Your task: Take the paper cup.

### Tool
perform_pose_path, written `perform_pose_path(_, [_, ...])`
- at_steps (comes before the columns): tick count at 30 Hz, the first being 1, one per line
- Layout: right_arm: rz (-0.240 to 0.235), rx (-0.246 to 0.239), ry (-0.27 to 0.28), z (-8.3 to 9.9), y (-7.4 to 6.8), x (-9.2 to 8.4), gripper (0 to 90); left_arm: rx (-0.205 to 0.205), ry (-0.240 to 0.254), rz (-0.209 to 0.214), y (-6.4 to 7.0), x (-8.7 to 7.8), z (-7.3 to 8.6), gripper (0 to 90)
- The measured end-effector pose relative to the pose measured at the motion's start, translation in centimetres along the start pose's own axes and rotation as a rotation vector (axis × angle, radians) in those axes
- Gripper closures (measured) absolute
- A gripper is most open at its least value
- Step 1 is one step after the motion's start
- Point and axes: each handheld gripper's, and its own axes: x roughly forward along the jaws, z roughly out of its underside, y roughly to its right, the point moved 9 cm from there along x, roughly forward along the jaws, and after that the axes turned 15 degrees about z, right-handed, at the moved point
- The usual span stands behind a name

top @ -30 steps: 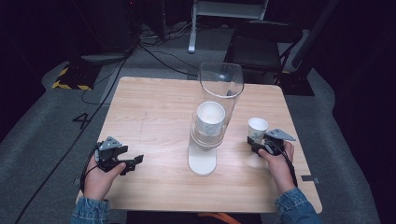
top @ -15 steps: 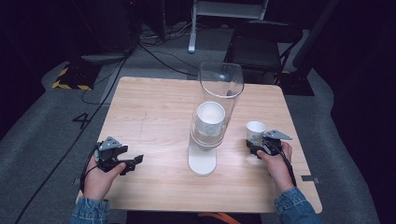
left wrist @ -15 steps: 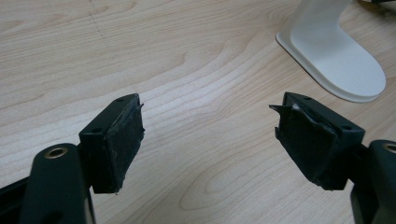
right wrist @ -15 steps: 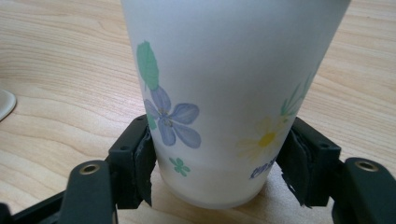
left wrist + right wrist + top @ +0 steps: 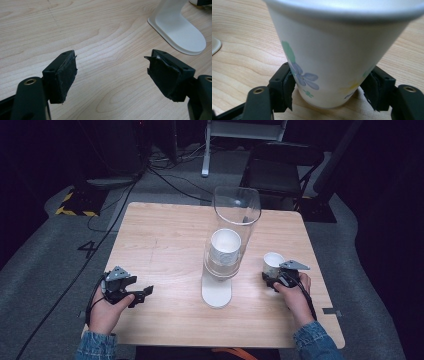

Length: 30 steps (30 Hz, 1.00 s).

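The right tongs [image 5: 329, 97] sit low near the desk's right edge, their 2 jaws flanking the base of the upright paper cup [image 5: 337, 57]. The jaws have just been opening; small gaps seem to show at both pads, so the cup looks released and standing on the wood. It lies straight ahead of these tongs, long axis vertical, far nearer the right hand. The left tongs [image 5: 112, 75] rest wide open and empty near the front-left corner. Compared with 1 second ago, the cup stands slightly nearer the dispenser [image 5: 235, 245].
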Motion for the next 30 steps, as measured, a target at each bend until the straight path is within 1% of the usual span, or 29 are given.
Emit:
perform_pose_path(1, [-0.009,0.004,-0.009,0.1,-0.1,0.0,23.6,0.0,-0.001,0.0,0.0,0.0,0.0,22.6])
perform_pose_path(2, [-0.009,0.004,-0.009,0.1,0.0,0.0,21.1,0.001,-0.001,0.0,0.0,0.0,0.0,22.6])
perform_pose_path(6, [-0.017,0.017,-0.009,0.1,0.0,-0.2,16.0,0.0,-0.001,0.0,0.0,0.0,0.0,22.6])
perform_pose_path(10, [-0.018,0.013,0.009,-0.2,0.1,-0.5,16.1,-0.001,-0.001,0.002,0.0,0.1,0.0,22.6])
perform_pose_path(11, [-0.022,0.013,0.028,-0.5,0.2,-0.9,16.1,-0.001,-0.001,0.003,0.0,0.1,0.0,22.6])
perform_pose_path(15, [-0.022,0.013,0.049,-1.0,0.3,-1.6,16.1,0.002,-0.001,0.005,0.0,0.1,-0.1,22.6])
perform_pose_path(18, [-0.024,0.012,0.085,-1.8,0.5,-2.6,16.1,0.001,-0.001,0.006,0.0,0.1,-0.2,22.6])
perform_pose_path(22, [-0.033,-0.002,0.124,-2.8,0.6,-4.0,16.1,0.003,-0.004,0.005,0.0,0.2,-0.2,22.5])
perform_pose_path(24, [-0.029,0.004,0.133,-3.0,0.7,-4.3,16.0,0.004,-0.004,0.009,0.1,0.2,-0.2,22.5])
perform_pose_path(25, [-0.025,0.016,0.149,-3.4,0.8,-4.8,16.0,0.003,-0.003,0.009,0.1,0.3,-0.3,22.5])
perform_pose_path(26, [-0.025,0.016,0.149,-3.4,0.8,-4.8,16.0,0.002,-0.002,0.009,0.1,0.3,-0.3,22.5])
perform_pose_path(28, [-0.029,0.03,0.164,-3.8,1.0,-5.5,16.0,0.005,-0.002,0.007,0.0,0.3,-0.4,22.5])
perform_pose_path(30, [-0.035,0.033,0.185,-4.3,1.1,-6.4,16.0,0.006,-0.002,0.007,0.0,0.3,-0.4,22.5])
